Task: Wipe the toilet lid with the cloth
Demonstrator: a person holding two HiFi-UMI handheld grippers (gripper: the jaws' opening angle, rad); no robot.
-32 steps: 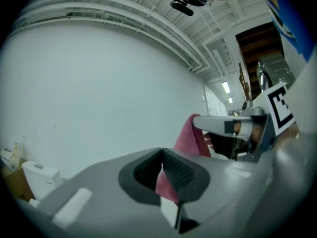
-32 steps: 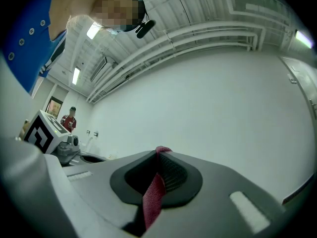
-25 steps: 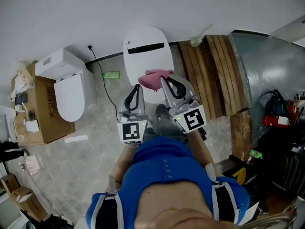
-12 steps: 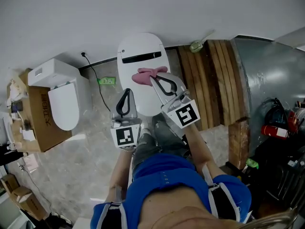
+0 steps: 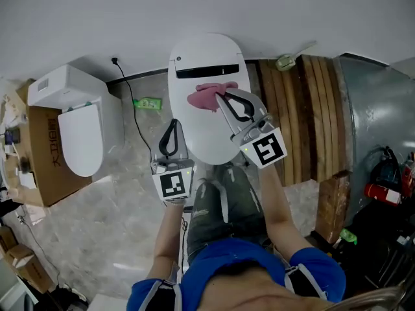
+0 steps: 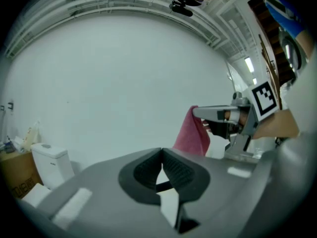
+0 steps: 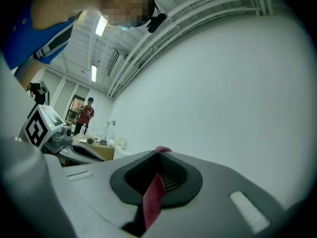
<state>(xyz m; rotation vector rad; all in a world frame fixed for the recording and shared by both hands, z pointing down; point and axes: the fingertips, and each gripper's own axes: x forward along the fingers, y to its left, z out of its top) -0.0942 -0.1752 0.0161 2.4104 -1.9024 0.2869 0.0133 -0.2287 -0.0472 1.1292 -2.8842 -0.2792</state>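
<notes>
Pink cloth (image 5: pixel 202 98) in right gripper (image 5: pixel 221 96) over toilet lid (image 5: pixel 204 135); 2nd toilet (image 5: pixel 84 135) left.

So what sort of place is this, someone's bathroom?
Probably a workshop or test room, not a home bathroom: one toilet stands near a second toilet beside a cardboard box, with wooden planks alongside. The right gripper holds a pink cloth at the first one's lid.

Head view looks steeply down, toilet lid (image 5: pixel 202 129) at 12 o'clock. Both gripper views face the wall (image 6: pixel 124 73) — the left's catches the right gripper (image 6: pixel 198 114) at 3 o'clock.
</notes>
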